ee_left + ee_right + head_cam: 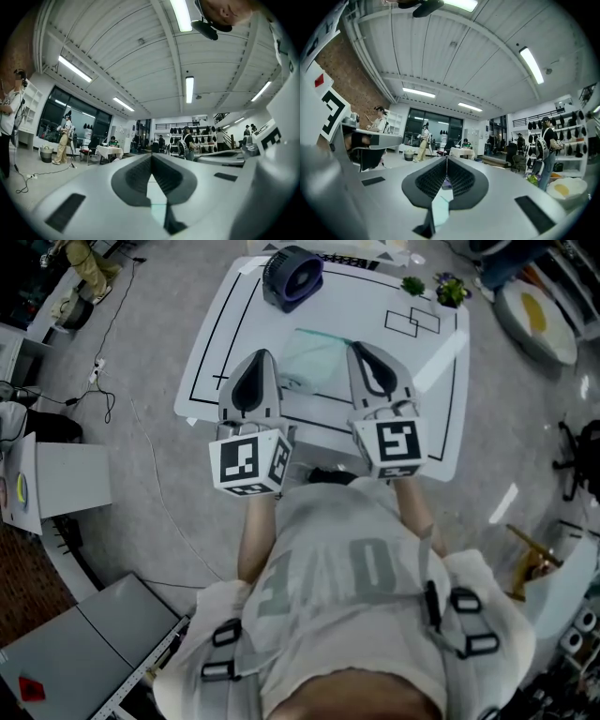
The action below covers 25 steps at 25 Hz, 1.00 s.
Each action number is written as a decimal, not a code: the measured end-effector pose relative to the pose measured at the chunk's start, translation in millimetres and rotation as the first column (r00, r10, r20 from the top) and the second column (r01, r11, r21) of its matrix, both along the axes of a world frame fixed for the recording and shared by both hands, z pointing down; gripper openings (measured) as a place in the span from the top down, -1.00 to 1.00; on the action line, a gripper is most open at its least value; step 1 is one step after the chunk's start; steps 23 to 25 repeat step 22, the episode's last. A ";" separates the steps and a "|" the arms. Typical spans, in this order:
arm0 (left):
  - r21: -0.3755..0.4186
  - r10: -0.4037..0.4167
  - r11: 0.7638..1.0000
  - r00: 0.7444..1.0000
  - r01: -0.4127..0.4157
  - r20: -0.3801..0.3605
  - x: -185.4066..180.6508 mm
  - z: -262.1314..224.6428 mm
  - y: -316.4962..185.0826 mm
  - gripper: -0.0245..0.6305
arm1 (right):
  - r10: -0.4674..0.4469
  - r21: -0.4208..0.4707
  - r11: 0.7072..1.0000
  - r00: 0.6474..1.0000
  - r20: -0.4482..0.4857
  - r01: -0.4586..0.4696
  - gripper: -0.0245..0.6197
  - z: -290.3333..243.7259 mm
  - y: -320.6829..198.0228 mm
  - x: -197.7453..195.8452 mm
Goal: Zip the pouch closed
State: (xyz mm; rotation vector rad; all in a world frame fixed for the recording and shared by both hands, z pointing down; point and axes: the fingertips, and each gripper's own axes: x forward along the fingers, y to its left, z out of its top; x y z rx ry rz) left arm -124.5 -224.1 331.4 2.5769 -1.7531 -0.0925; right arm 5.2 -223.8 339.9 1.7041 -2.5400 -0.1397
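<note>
My left gripper (260, 357) and right gripper (362, 348) are both pinched shut on nothing, above the pouch (323, 357) lying mid-table (211, 371). If I drop like this, closed tips may shove it instead of catching the zip.

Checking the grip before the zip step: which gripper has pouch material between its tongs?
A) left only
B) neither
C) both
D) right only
C: the left gripper and the right gripper each show shut tongs pinching the pale green pouch.

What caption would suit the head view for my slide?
Person holds left tongs and right tongs, both closed, over a white table; a translucent pouch shows between them.
</note>
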 end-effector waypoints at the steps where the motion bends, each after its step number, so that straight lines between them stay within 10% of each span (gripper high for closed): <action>1: 0.000 -0.004 1.000 1.000 0.004 0.001 -0.9 -0.3 0.7 0.91 | -0.001 -0.008 1.000 1.000 -0.001 0.001 0.88 1.7 1.1 0.3; 25: -0.018 -0.057 0.998 0.998 0.057 -0.016 -11.6 1.4 11.6 0.91 | -0.014 -0.037 0.999 1.000 -0.026 0.013 0.89 7.9 8.1 8.6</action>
